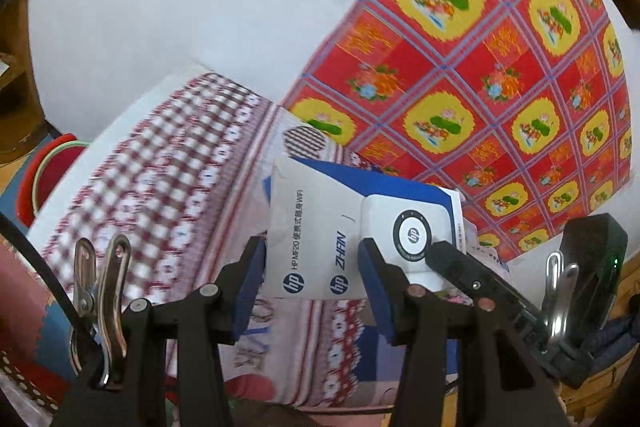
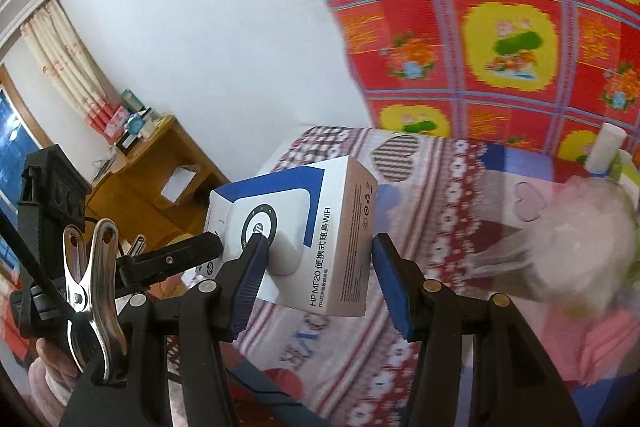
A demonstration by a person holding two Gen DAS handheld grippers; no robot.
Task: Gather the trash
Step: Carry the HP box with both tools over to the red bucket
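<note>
Behind, a red patterned sheet (image 2: 500,39) is hanging over the bed (image 2: 440,227). Both tongs are carrying the white-and-blue box (image 2: 312,227) above it: left tongs (image 1: 312,279) and right tongs (image 2: 316,275) gripping opposite ends, likely to steady it.
</note>
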